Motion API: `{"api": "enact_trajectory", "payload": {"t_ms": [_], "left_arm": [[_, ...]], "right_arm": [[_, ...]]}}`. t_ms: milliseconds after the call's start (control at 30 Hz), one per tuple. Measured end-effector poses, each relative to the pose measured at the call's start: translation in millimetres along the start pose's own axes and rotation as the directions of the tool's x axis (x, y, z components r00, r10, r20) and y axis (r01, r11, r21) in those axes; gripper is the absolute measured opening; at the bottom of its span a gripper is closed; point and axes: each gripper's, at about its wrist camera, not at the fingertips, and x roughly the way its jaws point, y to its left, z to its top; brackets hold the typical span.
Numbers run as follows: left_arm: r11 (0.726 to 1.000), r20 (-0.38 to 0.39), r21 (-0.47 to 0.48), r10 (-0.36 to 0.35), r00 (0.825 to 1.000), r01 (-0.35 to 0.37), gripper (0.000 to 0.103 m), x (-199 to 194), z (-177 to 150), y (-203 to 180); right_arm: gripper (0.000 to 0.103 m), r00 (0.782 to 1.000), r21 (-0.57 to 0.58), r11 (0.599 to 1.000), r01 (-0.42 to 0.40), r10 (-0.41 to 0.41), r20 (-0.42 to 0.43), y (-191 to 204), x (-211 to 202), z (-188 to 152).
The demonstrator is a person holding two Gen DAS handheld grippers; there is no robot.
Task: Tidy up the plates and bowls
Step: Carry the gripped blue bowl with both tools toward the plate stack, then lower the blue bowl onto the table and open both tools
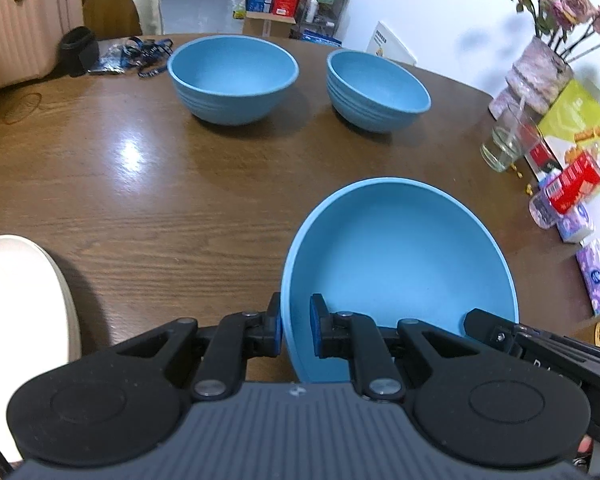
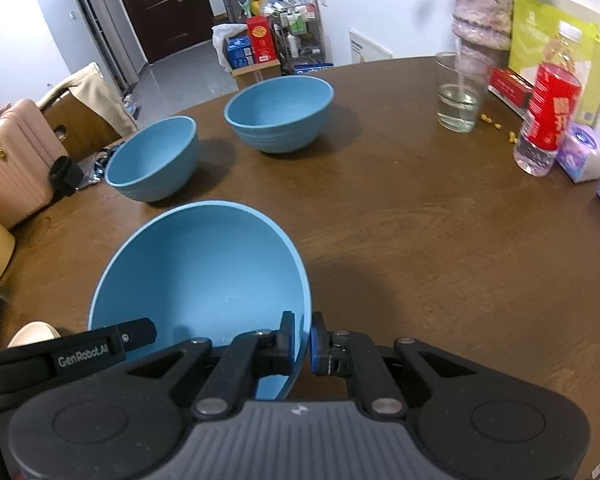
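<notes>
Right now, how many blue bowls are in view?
3. One blue bowl is held by its rim between the left gripper and the right gripper. Two more, the left bowl and the right bowl, stand farther back on the table.

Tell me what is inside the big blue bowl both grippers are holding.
The big blue bowl holds no food or objects. Only one pad of the left gripper and one of the right gripper reach inside; the near wall is hidden behind them.

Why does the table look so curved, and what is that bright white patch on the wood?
Left wrist view: the fisheye lens bends the table edge, and the white patch is glare from a light above, on glossy wood. Right wrist view: same bending, no strong glare, soft shadows beside the two far bowls; the held bowl looks oversized only because it is nearest.
</notes>
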Motion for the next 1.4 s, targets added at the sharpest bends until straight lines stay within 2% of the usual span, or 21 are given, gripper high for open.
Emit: {"api": "enact_trajectory", "payload": {"t_ms": [433, 767, 933, 1167, 1400], "left_arm": [[0.999, -0.052, 0.054, -0.002, 0.999, 0.005, 0.014, 24, -21, -29], [0.996, -0.071, 0.093, 0.010, 0.997, -0.004, 0.014, 37, -22, -38], [0.990, -0.094, 0.137, 0.040, 0.995, -0.027, 0.014, 47, -26, -42], [0.979, -0.077, 0.198, 0.064, 0.995, -0.048, 0.014, 50, -28, -52], [0.969, -0.095, 0.240, 0.085, 0.992, -0.061, 0.014, 53, -34, -56]], "right_arm": [[0.007, 0.999, 0.054, 0.998, 0.041, -0.039, -0.038, -37, 10, -20], [0.007, 0.998, 0.086, 0.994, 0.060, -0.057, -0.039, -44, 19, -25], [0.007, 0.998, 0.103, 0.993, 0.061, -0.058, -0.030, -48, 25, -27], [0.007, 0.999, 0.122, 0.991, 0.053, -0.051, -0.018, -53, 29, -32], [0.007, 1.000, 0.151, 0.988, 0.016, -0.016, 0.000, -60, 29, -36]]}}
